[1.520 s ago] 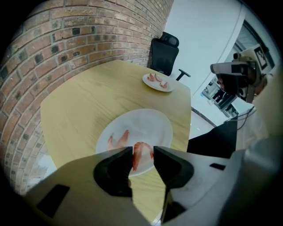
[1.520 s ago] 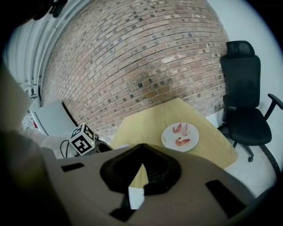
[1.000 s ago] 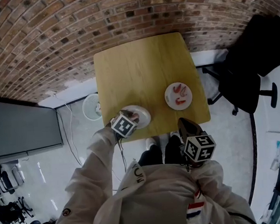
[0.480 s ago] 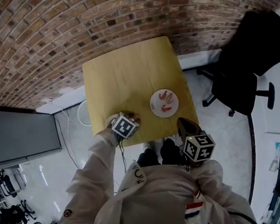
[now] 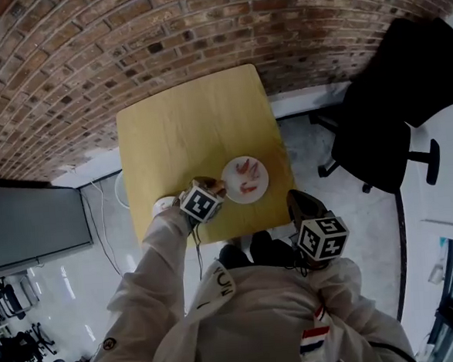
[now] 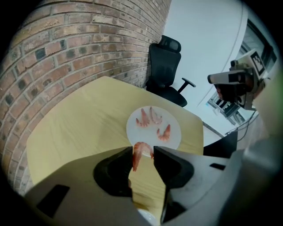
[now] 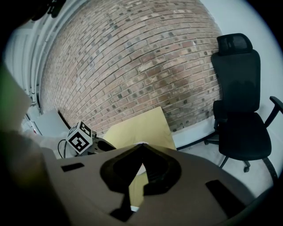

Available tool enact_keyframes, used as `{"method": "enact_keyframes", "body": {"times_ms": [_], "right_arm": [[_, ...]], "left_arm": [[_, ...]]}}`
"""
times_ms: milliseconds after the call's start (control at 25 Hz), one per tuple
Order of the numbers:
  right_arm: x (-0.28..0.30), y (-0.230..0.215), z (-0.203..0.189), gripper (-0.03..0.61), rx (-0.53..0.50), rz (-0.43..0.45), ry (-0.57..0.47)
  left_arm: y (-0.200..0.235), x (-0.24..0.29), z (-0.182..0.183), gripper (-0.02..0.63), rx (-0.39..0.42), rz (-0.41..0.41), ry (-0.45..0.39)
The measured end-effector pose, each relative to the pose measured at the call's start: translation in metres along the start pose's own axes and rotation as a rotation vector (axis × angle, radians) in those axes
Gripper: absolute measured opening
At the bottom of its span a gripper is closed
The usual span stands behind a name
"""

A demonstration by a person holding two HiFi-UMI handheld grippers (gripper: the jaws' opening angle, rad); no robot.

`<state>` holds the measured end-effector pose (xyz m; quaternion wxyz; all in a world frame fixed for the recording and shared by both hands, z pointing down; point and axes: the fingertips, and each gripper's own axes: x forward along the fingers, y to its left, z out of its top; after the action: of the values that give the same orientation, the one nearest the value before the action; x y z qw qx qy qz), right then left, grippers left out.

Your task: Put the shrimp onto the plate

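Note:
My left gripper [image 6: 142, 150] is shut on a pink shrimp [image 6: 136, 154], which hangs curled between its jaws just above the yellow table [image 6: 79, 128]. Just ahead of the jaws lies a white plate [image 6: 141, 132] with three shrimps [image 6: 164, 131] on it. In the head view the left gripper [image 5: 215, 188] is at the left rim of that plate [image 5: 230, 180], near the table's front edge. My right gripper [image 5: 296, 201] hangs off the table by the person's body; its jaws [image 7: 140, 145] meet at the tips with nothing between them.
A second white plate [image 5: 163, 205] sits at the table's front left corner, partly hidden by my left arm. A black office chair [image 5: 385, 119] stands right of the table and a brick wall [image 5: 163, 41] runs behind it. The floor is white and glossy.
The left gripper has moved right across the table, from over the front left plate to the rim of the plate with shrimps. The head camera has swung too. The right gripper stayed put.

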<state>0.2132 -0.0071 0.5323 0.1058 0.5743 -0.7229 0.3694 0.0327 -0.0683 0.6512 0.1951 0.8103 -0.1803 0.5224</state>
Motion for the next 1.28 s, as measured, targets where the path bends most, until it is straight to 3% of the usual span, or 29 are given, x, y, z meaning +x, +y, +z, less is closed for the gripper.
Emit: {"method": "enact_keyframes", "body": {"times_ms": [160,640,1280], "right_arm": [[0.001,-0.024,0.011,0.023,0.005,-0.009,0.0],[0.012,-0.056,0.029,0.023,0.032,0.002,0.002],[0.023,-0.069,0.032,0.023,0.053,0.004,0.015]], "left_arm": [[0.0,0.017,0.025,0.15,0.036,0.006,-0.026],[0.001,0.04,0.041,0.15,0.178,0.006,0.067],[0.002,0.051,0.05,0.15,0.218,-0.002,0.083]]}}
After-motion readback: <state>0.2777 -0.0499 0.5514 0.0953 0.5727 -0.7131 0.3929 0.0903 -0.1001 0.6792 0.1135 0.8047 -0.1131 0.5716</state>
